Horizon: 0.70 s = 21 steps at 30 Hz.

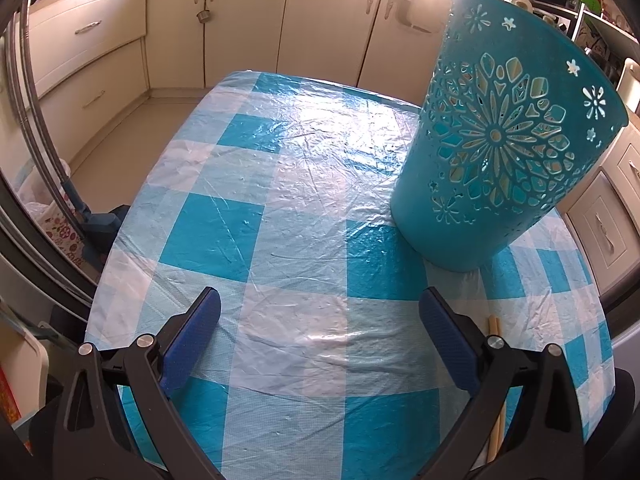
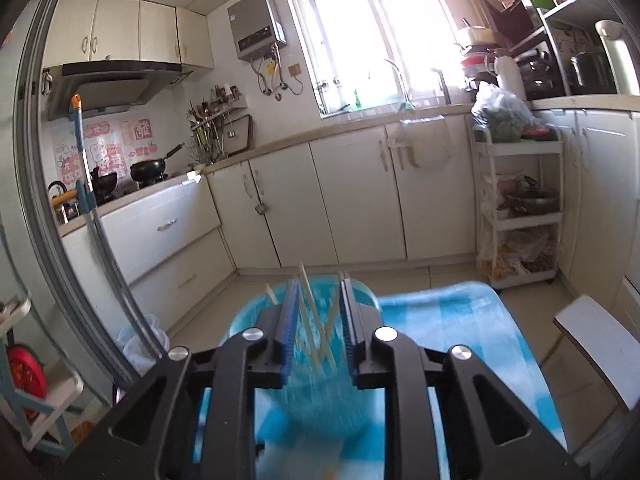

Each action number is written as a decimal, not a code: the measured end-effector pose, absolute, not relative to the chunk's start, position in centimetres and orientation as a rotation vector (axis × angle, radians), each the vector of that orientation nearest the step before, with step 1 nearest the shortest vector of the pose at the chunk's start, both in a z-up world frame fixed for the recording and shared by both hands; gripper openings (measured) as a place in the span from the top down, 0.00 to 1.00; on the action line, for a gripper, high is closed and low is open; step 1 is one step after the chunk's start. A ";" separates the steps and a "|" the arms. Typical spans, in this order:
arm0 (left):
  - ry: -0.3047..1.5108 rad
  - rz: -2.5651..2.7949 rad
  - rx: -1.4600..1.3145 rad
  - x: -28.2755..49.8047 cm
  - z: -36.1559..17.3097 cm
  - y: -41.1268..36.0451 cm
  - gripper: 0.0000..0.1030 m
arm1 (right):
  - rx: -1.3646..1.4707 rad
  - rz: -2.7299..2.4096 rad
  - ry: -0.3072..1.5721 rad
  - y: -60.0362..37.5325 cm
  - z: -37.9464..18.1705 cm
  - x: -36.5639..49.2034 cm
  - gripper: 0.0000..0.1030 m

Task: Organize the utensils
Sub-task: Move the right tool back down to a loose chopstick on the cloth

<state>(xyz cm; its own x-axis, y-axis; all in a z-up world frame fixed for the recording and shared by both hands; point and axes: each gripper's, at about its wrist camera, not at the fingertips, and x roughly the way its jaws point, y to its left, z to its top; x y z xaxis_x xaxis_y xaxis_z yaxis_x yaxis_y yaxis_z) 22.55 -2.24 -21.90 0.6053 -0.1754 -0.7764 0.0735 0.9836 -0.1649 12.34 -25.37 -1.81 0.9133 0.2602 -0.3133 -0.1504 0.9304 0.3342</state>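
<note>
**Q:** Teal holder (image 1: 496,152) on the checked tablecloth (image 1: 280,200), how far along is it?

**A:** Roughly halfway, probably. Several chopsticks (image 2: 316,320) stand inside, between the right gripper (image 2: 320,320)'s narrowly parted jaws, seemingly released. Another pair (image 1: 494,322) lies beside the wide-open, empty left gripper (image 1: 320,312).

I'm looking into a home kitchen: cream cabinets (image 2: 356,196) run under a worktop (image 2: 280,144) along the wall, a range hood (image 2: 116,80) hangs over a stove with a black wok (image 2: 150,168), a water heater (image 2: 258,26) sits beside the bright window (image 2: 372,32), and a trolley (image 2: 518,208) holds bagged food.
</note>
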 end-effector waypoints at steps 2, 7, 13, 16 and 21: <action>0.911 -0.141 -0.119 22.6 -21.9 -2.3 0.07 | 0.291 0.206 0.426 -25.2 -3.6 10.7 0.76; 0.913 -0.135 -0.119 22.6 -22.0 -2.2 0.07 | 0.264 0.237 0.667 -23.3 -9.6 9.3 0.80; 0.912 -0.128 -0.131 22.7 -22.0 -2.0 0.07 | 0.269 0.260 0.853 -20.4 -13.9 10.3 0.86; 0.909 -0.128 -0.139 22.6 -22.0 -1.9 0.07 | 0.254 0.249 0.884 -19.5 -14.6 10.8 0.87; 0.906 -0.132 -0.147 22.7 -22.1 -1.8 0.07 | 0.224 0.228 0.908 -18.8 -15.8 11.1 0.87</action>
<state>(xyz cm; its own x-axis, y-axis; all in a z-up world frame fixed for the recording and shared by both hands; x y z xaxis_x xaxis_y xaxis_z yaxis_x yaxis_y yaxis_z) 22.70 -1.84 -22.07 0.6099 -0.1753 -0.7729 0.0517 0.9819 -0.1819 11.11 -18.84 -15.80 0.5947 0.2880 -0.7506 -0.1002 0.9529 0.2862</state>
